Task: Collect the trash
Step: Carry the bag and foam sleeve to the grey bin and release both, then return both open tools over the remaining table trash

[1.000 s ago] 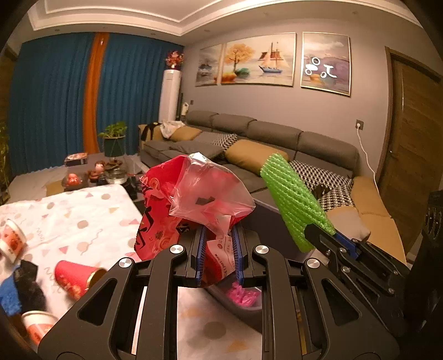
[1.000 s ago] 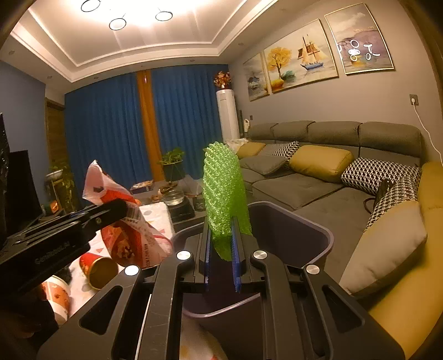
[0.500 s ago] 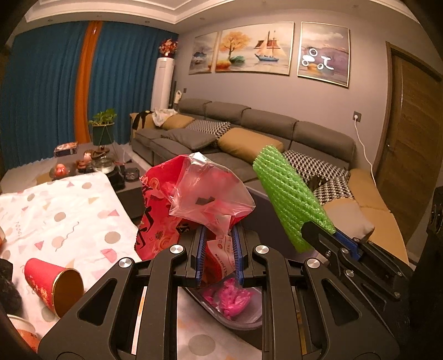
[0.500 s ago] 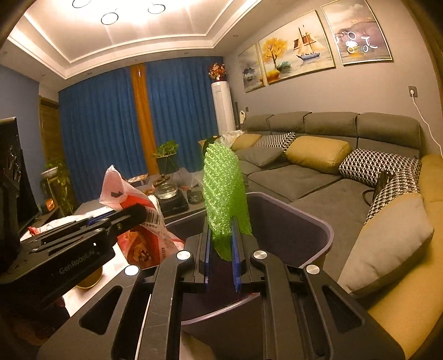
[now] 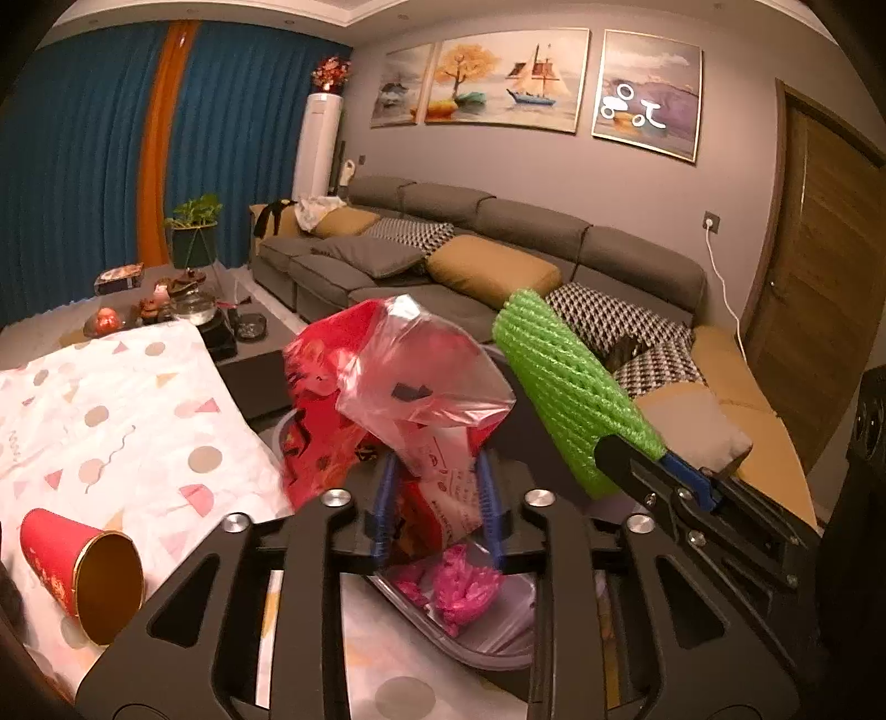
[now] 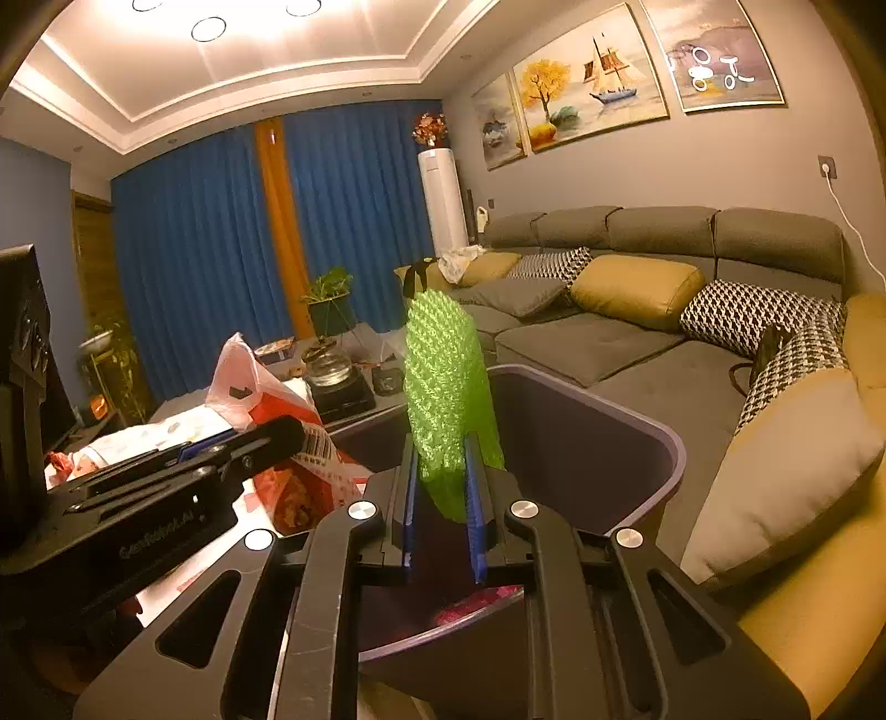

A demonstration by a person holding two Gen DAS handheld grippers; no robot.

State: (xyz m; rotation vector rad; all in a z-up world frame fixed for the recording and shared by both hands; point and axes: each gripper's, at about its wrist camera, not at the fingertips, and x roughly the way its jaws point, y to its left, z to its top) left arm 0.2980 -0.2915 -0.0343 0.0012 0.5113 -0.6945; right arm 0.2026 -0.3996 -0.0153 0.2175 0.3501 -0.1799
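Over one bin (image 6: pixel 659 459), two claws opening, left (image 5: pixel 437 512) around one red bag (image 5: pixel 387 387), right (image 6: pixel 443 504) around one green net (image 6: pixel 448 387)

walls: grey, paintings (image 5: pixel 506 77) | sofa (image 5: pixel 498 255): grey, cushions | curtains (image 6: pixel 210 243): blue | ceiling lights (image 6: pixel 208 27): on

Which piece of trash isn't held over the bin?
The red paper cup, lying on its side on the patterned tablecloth; the green foam net and red plastic bags are between tongs.
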